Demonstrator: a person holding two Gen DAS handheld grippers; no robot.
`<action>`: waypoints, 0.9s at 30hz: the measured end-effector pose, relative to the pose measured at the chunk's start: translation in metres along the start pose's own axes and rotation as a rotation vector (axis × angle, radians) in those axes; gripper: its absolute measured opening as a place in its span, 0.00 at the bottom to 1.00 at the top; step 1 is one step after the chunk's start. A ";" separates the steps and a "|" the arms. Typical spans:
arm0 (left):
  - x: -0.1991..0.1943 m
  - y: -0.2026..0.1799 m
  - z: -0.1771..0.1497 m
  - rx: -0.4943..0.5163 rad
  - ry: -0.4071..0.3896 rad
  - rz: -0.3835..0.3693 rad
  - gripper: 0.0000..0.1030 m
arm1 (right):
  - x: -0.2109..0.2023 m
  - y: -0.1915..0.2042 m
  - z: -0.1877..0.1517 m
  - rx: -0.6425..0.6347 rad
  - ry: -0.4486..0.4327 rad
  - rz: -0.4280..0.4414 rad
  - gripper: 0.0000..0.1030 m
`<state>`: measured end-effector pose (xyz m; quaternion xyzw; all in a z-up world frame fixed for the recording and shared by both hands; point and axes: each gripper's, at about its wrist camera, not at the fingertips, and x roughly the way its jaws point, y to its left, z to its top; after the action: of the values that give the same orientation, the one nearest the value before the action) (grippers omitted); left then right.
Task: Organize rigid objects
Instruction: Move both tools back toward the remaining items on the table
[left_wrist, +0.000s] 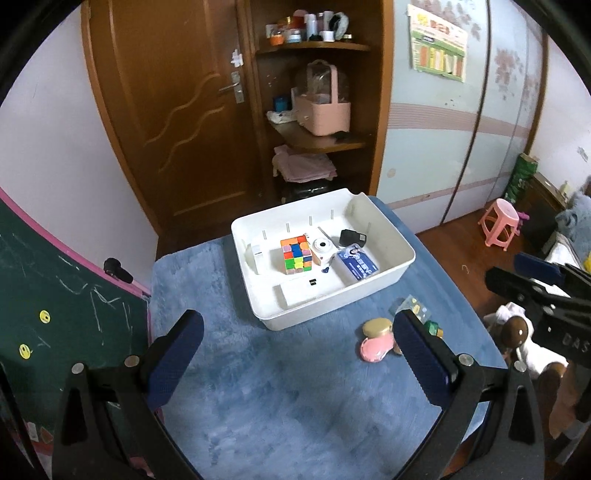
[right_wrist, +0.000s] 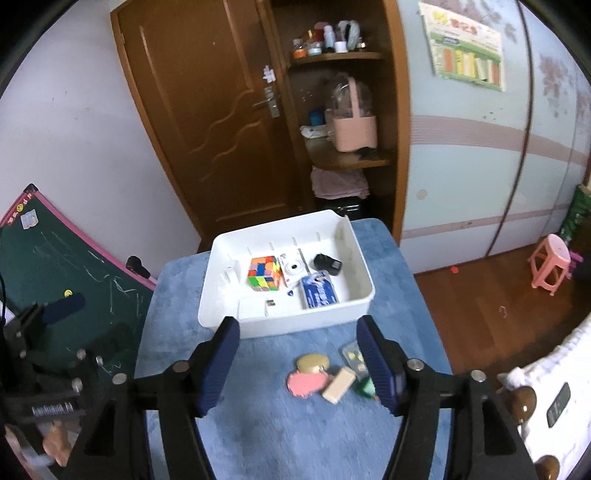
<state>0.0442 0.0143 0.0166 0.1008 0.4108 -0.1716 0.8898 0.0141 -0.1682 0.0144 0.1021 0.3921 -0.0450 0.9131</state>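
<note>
A white bin (left_wrist: 391, 236) (right_wrist: 360, 258) stands on the blue rug-covered table, holding a colourful puzzle cube (left_wrist: 295, 254) (right_wrist: 264, 278), a small white camera (left_wrist: 322, 248) (right_wrist: 293, 269), a black box (left_wrist: 352, 238) (right_wrist: 327, 264) and a blue card pack (left_wrist: 357, 265) (right_wrist: 318, 291). In front of it lie a pink bottle with a gold cap (left_wrist: 375, 339) (right_wrist: 308, 374), a tan block (right_wrist: 338, 384), a clear packet (right_wrist: 352, 354) and a green piece (right_wrist: 365, 387). My left gripper (left_wrist: 295, 365) is open above bare rug. My right gripper (right_wrist: 299, 363) is open above the pink bottle, touching nothing.
A wooden door (left_wrist: 177, 110) and corner shelves with a pink basket (left_wrist: 325, 110) stand behind the table. A green chalkboard (left_wrist: 55, 306) leans at the left. A pink stool (left_wrist: 498, 221) sits on the wooden floor at the right, near a bed edge with soft toys (left_wrist: 517, 332).
</note>
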 end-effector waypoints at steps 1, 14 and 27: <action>-0.001 -0.001 -0.004 0.009 -0.002 -0.005 0.99 | -0.004 -0.003 -0.007 0.005 -0.003 -0.006 0.66; 0.050 -0.048 -0.042 0.112 0.127 -0.102 0.99 | -0.002 -0.050 -0.105 0.067 0.069 -0.125 0.66; 0.173 -0.106 -0.057 0.207 0.348 -0.034 0.99 | 0.098 -0.104 -0.120 -0.122 0.181 -0.060 0.66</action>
<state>0.0675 -0.1034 -0.1565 0.2129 0.5401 -0.2081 0.7872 -0.0205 -0.2436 -0.1528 0.0382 0.4779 -0.0389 0.8767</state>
